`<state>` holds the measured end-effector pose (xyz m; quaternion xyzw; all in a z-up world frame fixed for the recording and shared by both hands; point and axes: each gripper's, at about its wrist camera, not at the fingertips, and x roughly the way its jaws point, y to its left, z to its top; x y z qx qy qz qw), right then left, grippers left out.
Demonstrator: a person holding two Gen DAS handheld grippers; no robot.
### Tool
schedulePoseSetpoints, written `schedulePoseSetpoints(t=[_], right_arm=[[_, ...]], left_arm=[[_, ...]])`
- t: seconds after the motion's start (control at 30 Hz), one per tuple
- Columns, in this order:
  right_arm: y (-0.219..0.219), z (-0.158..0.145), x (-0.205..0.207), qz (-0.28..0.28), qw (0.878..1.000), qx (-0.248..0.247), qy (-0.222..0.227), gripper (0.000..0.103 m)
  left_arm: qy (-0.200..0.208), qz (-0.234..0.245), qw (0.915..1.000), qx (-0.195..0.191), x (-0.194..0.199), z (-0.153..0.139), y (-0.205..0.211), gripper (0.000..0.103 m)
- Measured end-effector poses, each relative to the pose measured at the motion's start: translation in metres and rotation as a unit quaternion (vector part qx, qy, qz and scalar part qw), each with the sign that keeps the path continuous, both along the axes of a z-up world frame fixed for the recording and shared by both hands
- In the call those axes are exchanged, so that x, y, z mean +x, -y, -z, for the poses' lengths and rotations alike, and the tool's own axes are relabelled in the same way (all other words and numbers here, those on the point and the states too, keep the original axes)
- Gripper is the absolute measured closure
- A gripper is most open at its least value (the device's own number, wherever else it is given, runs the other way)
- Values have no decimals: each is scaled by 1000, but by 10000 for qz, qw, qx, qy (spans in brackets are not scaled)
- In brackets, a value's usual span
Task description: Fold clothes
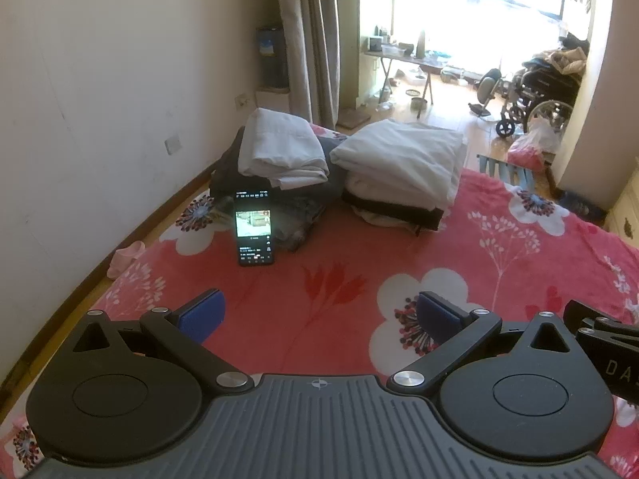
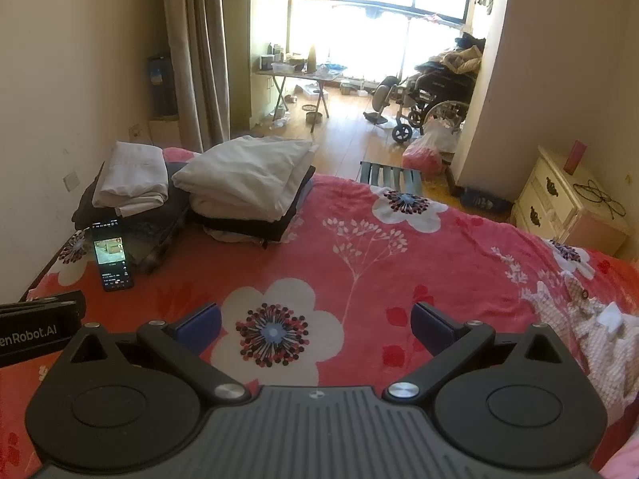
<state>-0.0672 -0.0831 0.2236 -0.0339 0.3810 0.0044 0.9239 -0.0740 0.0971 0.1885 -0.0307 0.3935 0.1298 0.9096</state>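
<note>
Two stacks of folded clothes lie at the far end of a red floral blanket (image 1: 339, 271). The bigger stack (image 1: 403, 163) (image 2: 247, 183) has white cloth on top of a dark layer. The smaller white bundle (image 1: 279, 147) (image 2: 131, 177) rests on dark garments to its left. A crumpled pale patterned garment (image 2: 579, 331) lies at the right edge of the bed. My left gripper (image 1: 319, 315) hovers open over the blanket with nothing between its blue pads. My right gripper (image 2: 315, 321) is also open and empty, above a white flower print.
A phone (image 1: 255, 226) (image 2: 112, 253) with a lit screen leans against the dark clothes. A wall runs along the left. Beyond the bed are a folding table (image 2: 299, 76), a wheelchair (image 2: 431, 95), a red bag (image 2: 427, 151) and a cream nightstand (image 2: 559, 195).
</note>
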Motion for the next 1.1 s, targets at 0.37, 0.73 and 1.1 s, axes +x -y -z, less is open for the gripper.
schedulePoseSetpoints(t=[0.37,0.73,1.1], right_arm=[[-2,0,-1,8,10000,-39,15,0],[0,1,1,-6,10000,-44,-17,0],[0,4,2,9,10000,-49,-54,0]], left_arm=[[12,-10,10000,-11,-1,0,0,0],[-22,-16,10000,-18,1,1,-2,0],[-66,-34,10000,-19,3,3,-1,0]])
